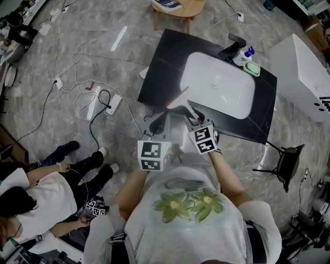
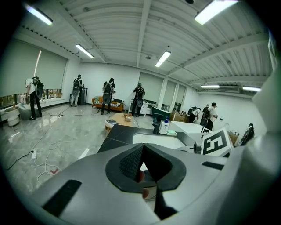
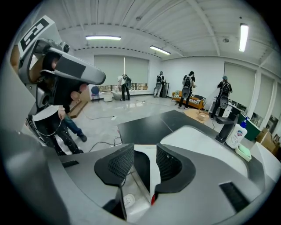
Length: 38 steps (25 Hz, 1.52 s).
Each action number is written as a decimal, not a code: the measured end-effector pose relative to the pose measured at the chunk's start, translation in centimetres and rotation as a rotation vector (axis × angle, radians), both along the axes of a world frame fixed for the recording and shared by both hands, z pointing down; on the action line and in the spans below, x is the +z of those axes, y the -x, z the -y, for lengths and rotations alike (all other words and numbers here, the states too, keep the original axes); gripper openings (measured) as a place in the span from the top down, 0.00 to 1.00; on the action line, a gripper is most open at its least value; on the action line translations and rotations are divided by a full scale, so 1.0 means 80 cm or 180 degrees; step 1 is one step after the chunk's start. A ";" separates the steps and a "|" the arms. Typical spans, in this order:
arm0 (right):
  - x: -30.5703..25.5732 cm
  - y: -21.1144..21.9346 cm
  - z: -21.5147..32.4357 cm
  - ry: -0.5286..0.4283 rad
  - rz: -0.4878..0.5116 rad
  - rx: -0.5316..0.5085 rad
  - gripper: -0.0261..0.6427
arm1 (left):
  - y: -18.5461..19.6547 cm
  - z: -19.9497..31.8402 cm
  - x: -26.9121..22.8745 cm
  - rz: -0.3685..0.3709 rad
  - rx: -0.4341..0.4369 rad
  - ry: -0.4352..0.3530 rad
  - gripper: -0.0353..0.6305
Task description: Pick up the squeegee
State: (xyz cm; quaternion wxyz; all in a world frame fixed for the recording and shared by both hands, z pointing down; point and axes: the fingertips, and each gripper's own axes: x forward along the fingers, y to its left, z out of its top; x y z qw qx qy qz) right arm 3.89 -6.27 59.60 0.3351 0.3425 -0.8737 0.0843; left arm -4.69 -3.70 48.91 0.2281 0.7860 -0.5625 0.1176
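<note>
left gripper (image 2: 141, 146): jaws closed together | right gripper (image 3: 144, 152): jaws wide apart, angled downward

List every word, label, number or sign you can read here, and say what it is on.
No text is readable anywhere.
Left marker cube and right marker cube: black-and-white square patterns, no letters.
Soap bottle label: too small to read.
Booklet on the wooden stool: too blurred to read.

No legible text on anything visible.
</note>
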 end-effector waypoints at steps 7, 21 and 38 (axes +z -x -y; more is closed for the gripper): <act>0.024 0.001 0.010 0.0080 -0.0121 -0.0079 0.76 | 0.004 -0.001 0.002 0.0028 -0.0021 0.0050 0.93; 0.064 -0.001 0.031 0.0288 -0.0074 -0.0099 0.76 | 0.010 0.013 0.019 0.0086 -0.0045 0.0132 0.93; 0.100 -0.006 0.035 0.0416 -0.0133 -0.0148 0.76 | 0.007 0.021 0.030 0.0109 0.0012 0.0279 0.93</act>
